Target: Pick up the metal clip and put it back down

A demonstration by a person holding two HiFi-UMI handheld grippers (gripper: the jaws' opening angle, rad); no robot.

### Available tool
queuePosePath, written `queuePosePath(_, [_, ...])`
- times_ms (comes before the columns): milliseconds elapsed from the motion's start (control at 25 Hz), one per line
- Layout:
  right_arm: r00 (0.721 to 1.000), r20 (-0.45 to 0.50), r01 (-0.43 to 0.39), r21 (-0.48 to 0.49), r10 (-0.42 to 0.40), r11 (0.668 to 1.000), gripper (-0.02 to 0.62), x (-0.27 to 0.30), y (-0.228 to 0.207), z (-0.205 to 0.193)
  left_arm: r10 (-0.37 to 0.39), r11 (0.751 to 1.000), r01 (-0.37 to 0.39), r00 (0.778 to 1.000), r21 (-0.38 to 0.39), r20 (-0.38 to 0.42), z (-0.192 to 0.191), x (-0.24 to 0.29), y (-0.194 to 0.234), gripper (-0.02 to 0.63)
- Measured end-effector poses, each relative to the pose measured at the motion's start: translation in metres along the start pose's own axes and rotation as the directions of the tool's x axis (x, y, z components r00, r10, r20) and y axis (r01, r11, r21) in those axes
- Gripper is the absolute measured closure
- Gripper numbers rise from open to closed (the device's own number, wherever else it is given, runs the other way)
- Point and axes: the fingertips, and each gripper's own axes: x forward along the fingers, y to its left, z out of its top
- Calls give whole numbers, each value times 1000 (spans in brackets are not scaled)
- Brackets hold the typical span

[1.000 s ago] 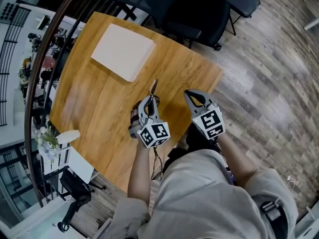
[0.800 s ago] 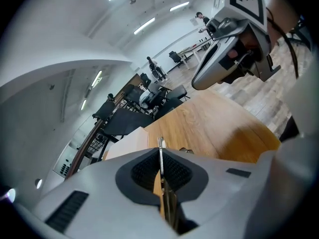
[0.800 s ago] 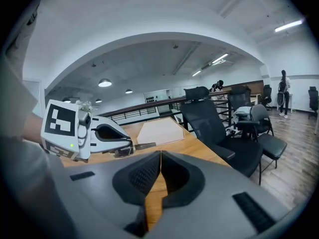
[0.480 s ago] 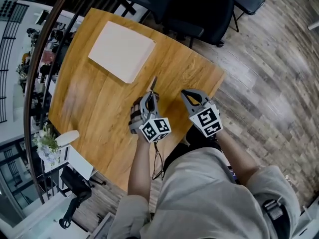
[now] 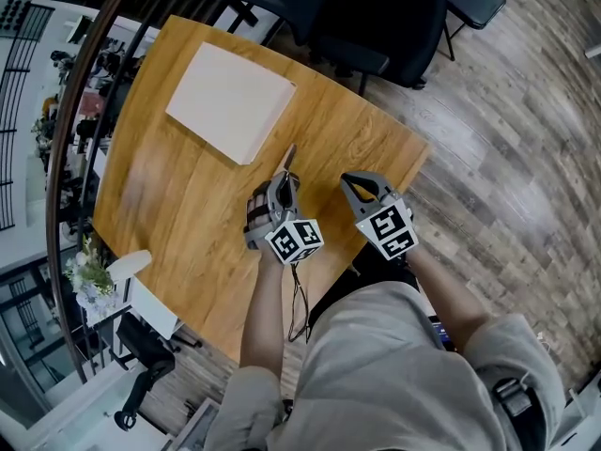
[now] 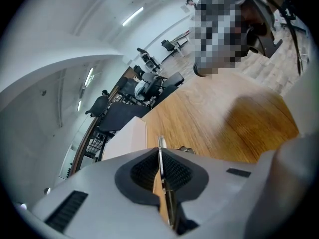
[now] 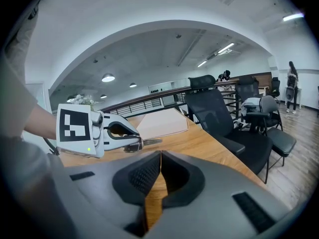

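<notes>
Head view: slim metal clip (image 5: 287, 161)

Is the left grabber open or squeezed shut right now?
Shut. The left gripper has its two dark pads pressed on the thin metal clip, which pokes out past them.

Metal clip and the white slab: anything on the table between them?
Nothing. In the head view only bare wooden table shows between the metal clip, pinched in the left claw, and the white slab.
</notes>
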Motion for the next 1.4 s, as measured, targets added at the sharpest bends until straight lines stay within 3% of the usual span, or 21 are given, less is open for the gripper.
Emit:
queuePosePath(720, [1000,1,10,18,-10,1000,569,5,-7,-2,-37,998,38,999,41,-32,1,17,-21,578])
queuePosePath(1120, [1000,-16,13,17,-13,1000,569,2,-4,-9,-143,986,138,989,-92,-43,2,19,-41,575])
queuePosePath(1200, [1000,-19,13,17,-13,1000,569,1,-2,-11,-174,978,167,984,-129,-46,0,20,-47,496])
queuePosePath(1400, [1000,-23,13,8,-13,1000,569,1,2,-12,-193,960,184,981,-213,-22,3,16,-47,476])
